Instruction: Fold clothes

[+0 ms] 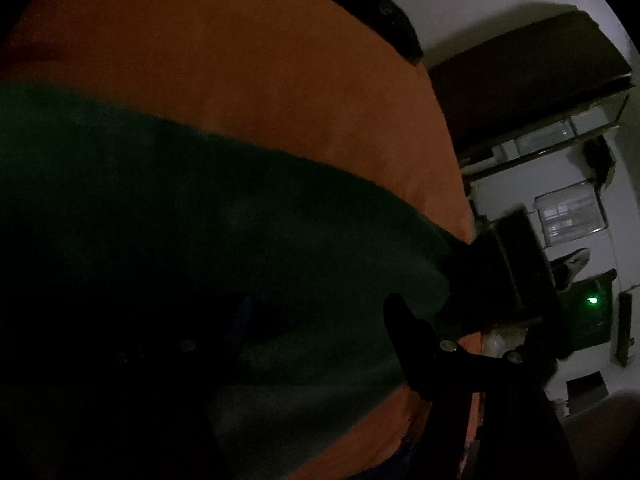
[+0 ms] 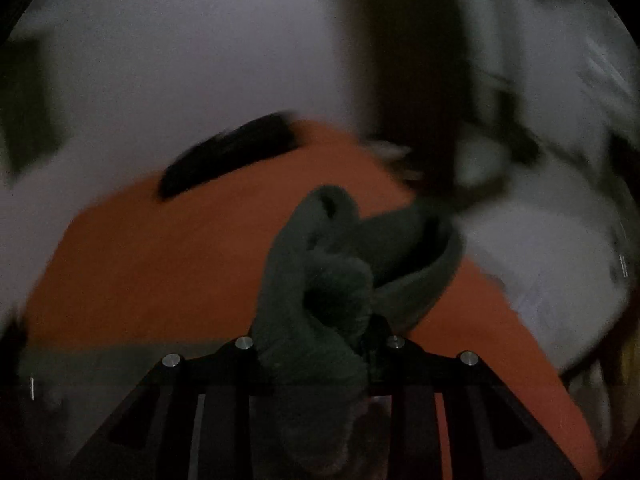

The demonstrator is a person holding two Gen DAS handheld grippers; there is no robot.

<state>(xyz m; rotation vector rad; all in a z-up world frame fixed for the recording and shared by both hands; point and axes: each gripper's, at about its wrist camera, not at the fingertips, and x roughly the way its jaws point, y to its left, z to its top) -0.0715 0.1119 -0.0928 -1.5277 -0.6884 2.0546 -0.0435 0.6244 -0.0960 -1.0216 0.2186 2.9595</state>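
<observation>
A dark green garment (image 1: 208, 216) stretches across the left wrist view, over an orange bed sheet (image 1: 248, 64). My left gripper (image 1: 316, 320) is deep in shadow; its right finger (image 1: 404, 332) shows beside the cloth, and the cloth lies between the fingers. In the blurred right wrist view, my right gripper (image 2: 316, 340) is shut on a bunched fold of the green garment (image 2: 336, 264), lifted above the orange sheet (image 2: 160, 264).
A long black object (image 2: 228, 156) lies at the far edge of the bed; it also shows in the left wrist view (image 1: 372, 12). Beyond the bed's right edge stand dark furniture (image 1: 532, 76), shelves and a green light (image 1: 592, 301). The scene is dim.
</observation>
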